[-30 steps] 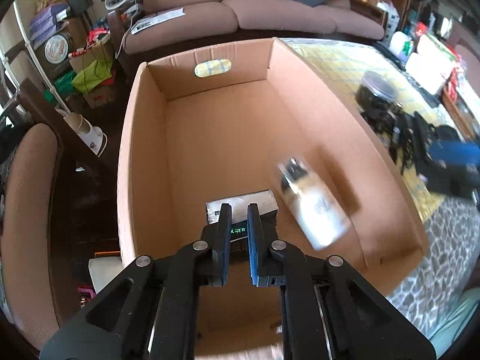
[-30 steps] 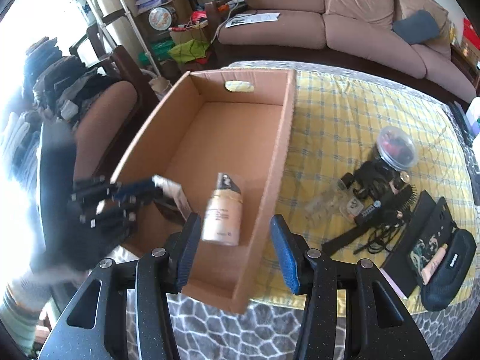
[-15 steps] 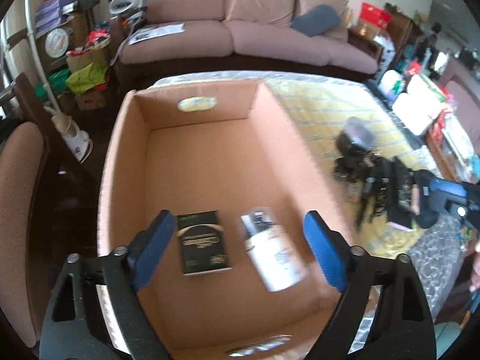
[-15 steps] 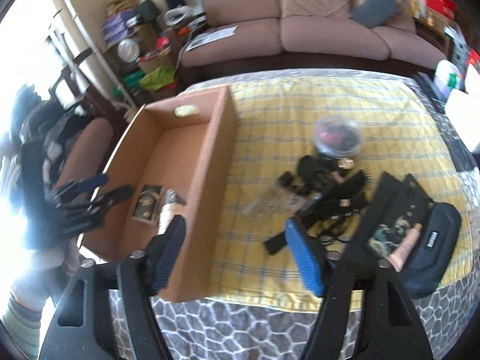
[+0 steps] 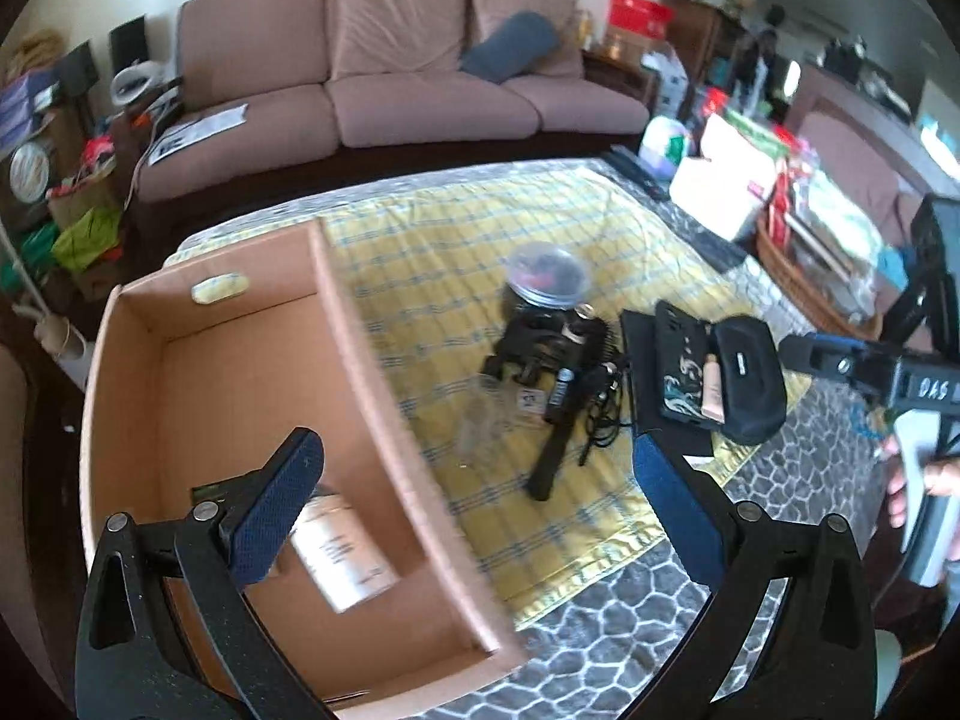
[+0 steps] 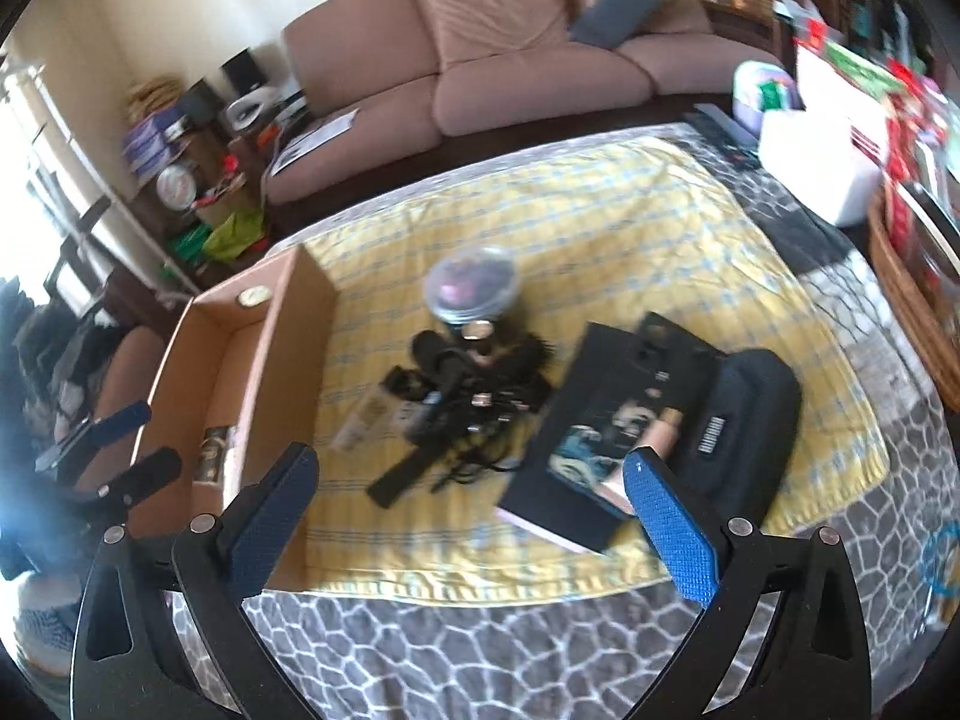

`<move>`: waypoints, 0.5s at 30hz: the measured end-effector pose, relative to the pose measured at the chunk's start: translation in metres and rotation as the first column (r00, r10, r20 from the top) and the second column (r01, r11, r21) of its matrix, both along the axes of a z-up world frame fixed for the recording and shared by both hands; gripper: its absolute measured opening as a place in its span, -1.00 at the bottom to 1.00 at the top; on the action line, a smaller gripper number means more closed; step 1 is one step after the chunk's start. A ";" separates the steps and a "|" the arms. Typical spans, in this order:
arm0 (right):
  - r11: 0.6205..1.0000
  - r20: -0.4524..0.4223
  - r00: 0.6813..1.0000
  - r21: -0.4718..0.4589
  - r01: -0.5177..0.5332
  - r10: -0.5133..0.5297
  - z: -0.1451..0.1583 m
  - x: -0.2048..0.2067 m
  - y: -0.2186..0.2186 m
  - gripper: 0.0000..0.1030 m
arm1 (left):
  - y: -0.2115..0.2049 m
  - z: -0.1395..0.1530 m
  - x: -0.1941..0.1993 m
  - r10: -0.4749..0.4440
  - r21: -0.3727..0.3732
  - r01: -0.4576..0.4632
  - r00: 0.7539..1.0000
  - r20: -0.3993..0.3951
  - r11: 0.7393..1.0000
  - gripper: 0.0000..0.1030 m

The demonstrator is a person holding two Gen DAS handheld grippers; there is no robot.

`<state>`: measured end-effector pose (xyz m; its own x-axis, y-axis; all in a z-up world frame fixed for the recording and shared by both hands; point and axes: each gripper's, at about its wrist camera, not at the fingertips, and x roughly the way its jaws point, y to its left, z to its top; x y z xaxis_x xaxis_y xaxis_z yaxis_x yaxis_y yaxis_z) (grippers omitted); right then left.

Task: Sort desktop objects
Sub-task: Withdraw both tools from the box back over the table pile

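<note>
Yellow cloth [image 6: 600, 228] lies bare beyond cardboard box [image 5: 372, 396] and clutter [image 6: 474, 396].

I see the cardboard box [image 5: 384, 396] at the cloth's [image 5: 480, 228] left edge with a bottle [image 5: 342, 546] inside, the lidded jar [image 5: 547, 276] behind the clutter, the pouch [image 5: 750, 378] rightmost.

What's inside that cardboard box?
In the cardboard box: a pale bottle lying flat and a dark packet, partly covered by the gripper in the left view; nothing else shows.

bottle [image 5: 342, 558]: blurred, label unreadable | small box [image 5: 207, 489]: mostly hidden behind hand-held gripper finger
</note>
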<state>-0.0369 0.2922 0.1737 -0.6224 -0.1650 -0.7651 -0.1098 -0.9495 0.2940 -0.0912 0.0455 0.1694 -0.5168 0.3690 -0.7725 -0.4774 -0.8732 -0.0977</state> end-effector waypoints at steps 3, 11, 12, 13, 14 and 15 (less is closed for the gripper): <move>0.999 -0.001 0.999 -0.014 0.033 -0.033 -0.003 0.007 0.020 1.00 | 0.027 -0.008 0.000 -0.021 -0.049 0.021 1.000 0.000 0.999 1.00; 0.995 0.018 0.997 -0.070 0.070 -0.069 -0.027 0.009 0.054 0.91 | 0.088 -0.034 -0.015 -0.076 -0.121 0.079 0.997 0.033 0.989 0.72; 0.994 0.018 0.997 -0.079 0.072 -0.071 -0.031 0.009 0.057 0.86 | 0.094 -0.038 -0.018 -0.077 -0.135 0.082 0.996 0.038 0.987 0.58; 0.993 0.019 0.997 -0.086 0.075 -0.074 -0.034 0.008 0.060 0.75 | 0.100 -0.042 -0.023 -0.075 -0.154 0.080 0.996 0.041 0.985 0.47; 0.993 0.020 0.997 -0.091 0.079 -0.077 -0.037 0.008 0.063 0.63 | 0.106 -0.048 -0.029 -0.071 -0.173 0.078 0.996 0.045 0.982 0.42; 0.992 0.020 0.997 -0.097 0.082 -0.080 -0.040 0.007 0.066 0.55 | 0.111 -0.052 -0.034 -0.069 -0.188 0.077 0.996 0.049 0.979 0.31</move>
